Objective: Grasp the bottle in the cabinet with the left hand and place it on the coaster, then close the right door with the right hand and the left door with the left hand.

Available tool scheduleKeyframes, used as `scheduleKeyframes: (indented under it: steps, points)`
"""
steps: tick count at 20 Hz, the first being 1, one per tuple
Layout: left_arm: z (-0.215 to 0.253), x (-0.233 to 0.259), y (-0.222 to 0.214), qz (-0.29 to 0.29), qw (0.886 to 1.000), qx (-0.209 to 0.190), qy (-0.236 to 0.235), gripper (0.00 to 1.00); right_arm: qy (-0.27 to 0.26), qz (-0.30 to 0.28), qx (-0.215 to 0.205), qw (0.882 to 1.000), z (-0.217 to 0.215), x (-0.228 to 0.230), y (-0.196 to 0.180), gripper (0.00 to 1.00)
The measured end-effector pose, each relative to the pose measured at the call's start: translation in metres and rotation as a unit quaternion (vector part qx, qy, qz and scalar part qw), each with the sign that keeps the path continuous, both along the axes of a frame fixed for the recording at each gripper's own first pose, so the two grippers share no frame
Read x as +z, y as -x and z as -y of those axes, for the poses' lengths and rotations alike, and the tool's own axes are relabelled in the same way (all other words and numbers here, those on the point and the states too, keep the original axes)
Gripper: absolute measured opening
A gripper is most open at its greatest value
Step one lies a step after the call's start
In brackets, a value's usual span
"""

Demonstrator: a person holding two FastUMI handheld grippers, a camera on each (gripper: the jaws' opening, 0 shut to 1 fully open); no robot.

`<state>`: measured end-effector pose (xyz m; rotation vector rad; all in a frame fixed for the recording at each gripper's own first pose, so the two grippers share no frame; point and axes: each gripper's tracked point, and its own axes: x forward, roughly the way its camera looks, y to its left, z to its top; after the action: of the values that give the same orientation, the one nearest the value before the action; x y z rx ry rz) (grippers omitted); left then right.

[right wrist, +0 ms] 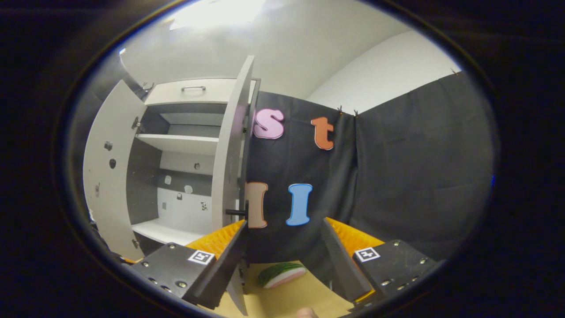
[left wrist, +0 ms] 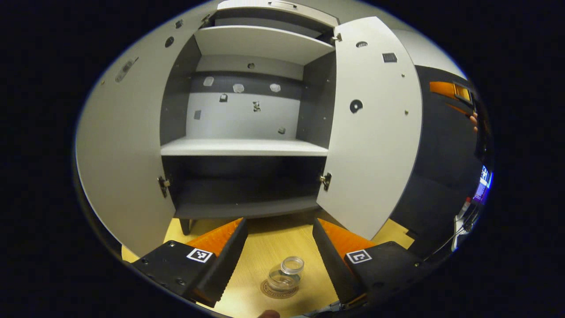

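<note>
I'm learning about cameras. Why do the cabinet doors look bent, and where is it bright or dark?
In the left gripper view the fisheye lens bows the doors outward, and the bottom shelf lies in shadow. In the right gripper view the ceiling glares white, and the watermelon slice near the bottom edge looks soft.

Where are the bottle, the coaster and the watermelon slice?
bottle [left wrist: 286, 274], left gripper view, on its clear body.
coaster [left wrist: 267, 291], left gripper view, on its left rim.
watermelon slice [right wrist: 281, 274], right gripper view, on its middle.
</note>
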<state>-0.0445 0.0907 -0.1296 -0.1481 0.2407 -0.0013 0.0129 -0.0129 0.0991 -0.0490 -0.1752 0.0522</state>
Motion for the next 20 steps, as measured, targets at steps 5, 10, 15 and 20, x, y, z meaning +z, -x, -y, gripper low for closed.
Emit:
scheduleKeyframes:
  steps: [5,10,15,20]
  points:
    - [-0.031,0.071,0.010,0.048,0.997,0.060,-0.003,0.94,0.002,0.013,0.033,0.999,-0.020,0.011,-0.015,1.00]
    - [-0.061,0.109,0.035,0.065,0.991,0.116,-0.011,0.94,0.010,0.017,0.061,0.998,-0.031,0.016,-0.020,0.97]
    - [-0.079,0.140,0.060,0.085,0.985,0.150,-0.021,0.94,0.016,0.009,0.104,0.994,-0.043,0.017,-0.022,0.96]
    - [-0.094,0.158,0.074,0.110,0.978,0.178,-0.029,0.94,0.004,0.000,0.160,0.987,-0.078,0.013,-0.020,0.97]
